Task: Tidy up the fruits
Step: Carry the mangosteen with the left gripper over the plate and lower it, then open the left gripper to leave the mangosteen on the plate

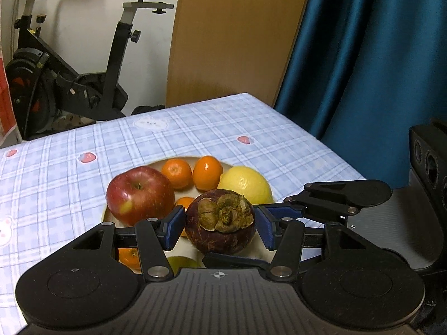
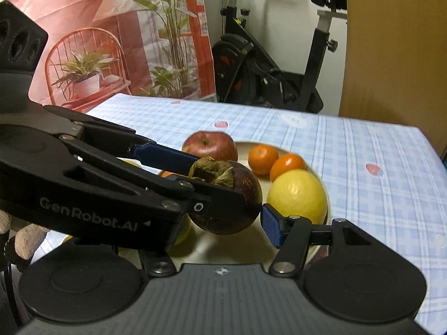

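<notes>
A dark purple mangosteen (image 1: pixel 220 222) with a dry brown cap is held between the blue pads of my left gripper (image 1: pixel 220 224), just above a beige plate (image 1: pixel 107 215). The plate holds a red apple (image 1: pixel 139 196), a yellow lemon (image 1: pixel 245 185), small oranges (image 1: pixel 176 173) and a green fruit (image 1: pixel 181 263). In the right wrist view the mangosteen (image 2: pixel 232 203) hangs in the left gripper's fingers (image 2: pixel 167 159) over the plate (image 2: pixel 212 251). My right gripper (image 2: pixel 223 223) is open close beside it; only its right finger (image 2: pixel 272 227) shows, the other being hidden.
The plate sits on a table with a blue checked cloth (image 1: pixel 195 128). An exercise bike (image 1: pixel 83 83) stands beyond the far edge, with a wooden panel (image 1: pixel 237 33) and a blue curtain (image 1: pixel 363 55) to the right. The right gripper's body (image 1: pixel 349 195) is close on the right.
</notes>
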Tool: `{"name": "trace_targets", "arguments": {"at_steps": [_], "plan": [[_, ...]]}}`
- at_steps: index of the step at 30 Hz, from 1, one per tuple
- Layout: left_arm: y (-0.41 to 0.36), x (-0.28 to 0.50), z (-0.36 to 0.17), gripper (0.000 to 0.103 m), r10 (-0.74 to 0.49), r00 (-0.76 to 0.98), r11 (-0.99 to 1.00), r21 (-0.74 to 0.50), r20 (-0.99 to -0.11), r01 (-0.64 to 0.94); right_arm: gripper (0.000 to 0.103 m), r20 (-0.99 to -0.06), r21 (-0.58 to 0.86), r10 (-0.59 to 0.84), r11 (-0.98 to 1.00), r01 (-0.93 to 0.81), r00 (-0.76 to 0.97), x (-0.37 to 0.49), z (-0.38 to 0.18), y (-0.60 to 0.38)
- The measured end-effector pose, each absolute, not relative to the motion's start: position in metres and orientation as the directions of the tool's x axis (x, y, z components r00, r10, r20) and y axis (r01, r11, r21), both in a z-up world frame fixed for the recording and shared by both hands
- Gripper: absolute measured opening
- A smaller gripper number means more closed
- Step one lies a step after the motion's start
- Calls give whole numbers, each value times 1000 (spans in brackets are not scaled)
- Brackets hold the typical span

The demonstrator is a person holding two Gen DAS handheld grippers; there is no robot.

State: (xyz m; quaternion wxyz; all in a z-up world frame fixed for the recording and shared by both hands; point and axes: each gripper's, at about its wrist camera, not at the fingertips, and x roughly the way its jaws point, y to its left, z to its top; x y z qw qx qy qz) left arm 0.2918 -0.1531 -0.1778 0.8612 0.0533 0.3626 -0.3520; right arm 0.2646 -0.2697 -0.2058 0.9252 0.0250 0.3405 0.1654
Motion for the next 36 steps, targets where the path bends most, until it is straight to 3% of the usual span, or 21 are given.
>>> {"name": "trace_targets", "arguments": {"at_steps": [36], "plan": [[-141,286,-165,62,-512,583,799,-100,-631,593,61,-646,120,282,955,-270,709,275,-196,-250]]}}
